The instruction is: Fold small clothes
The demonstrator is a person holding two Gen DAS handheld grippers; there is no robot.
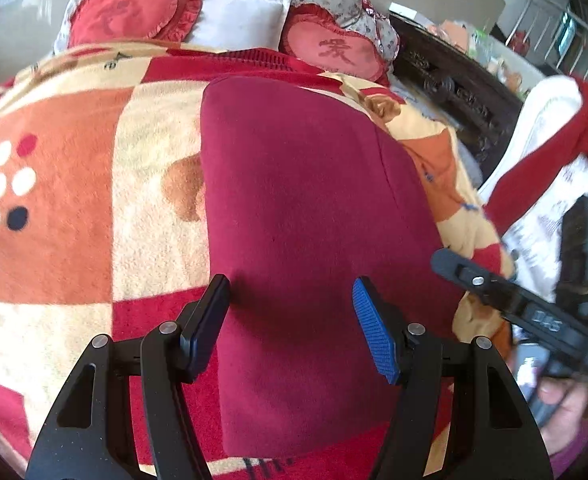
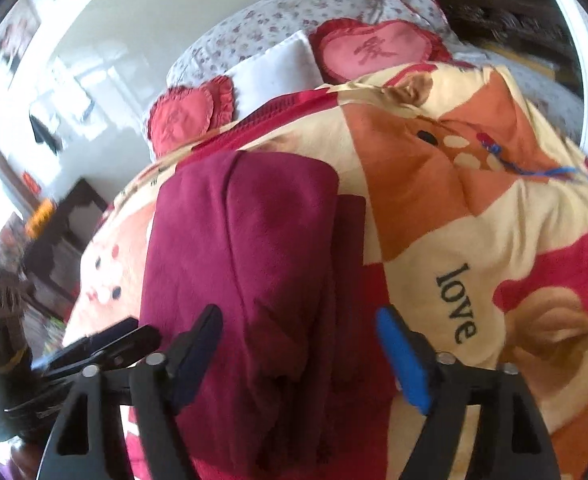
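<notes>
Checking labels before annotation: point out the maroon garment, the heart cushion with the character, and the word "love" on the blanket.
maroon garment (image 1: 314, 208): left wrist view, middle of its flat top layer.
heart cushion (image 1: 336, 54): left wrist view, on the character at its centre.
word "love" (image 2: 456, 304): right wrist view, middle of the lettering on the blanket.

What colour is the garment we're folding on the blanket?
The garment is plain dark red, maroon, with no pattern. The left wrist view shows it best.
</notes>
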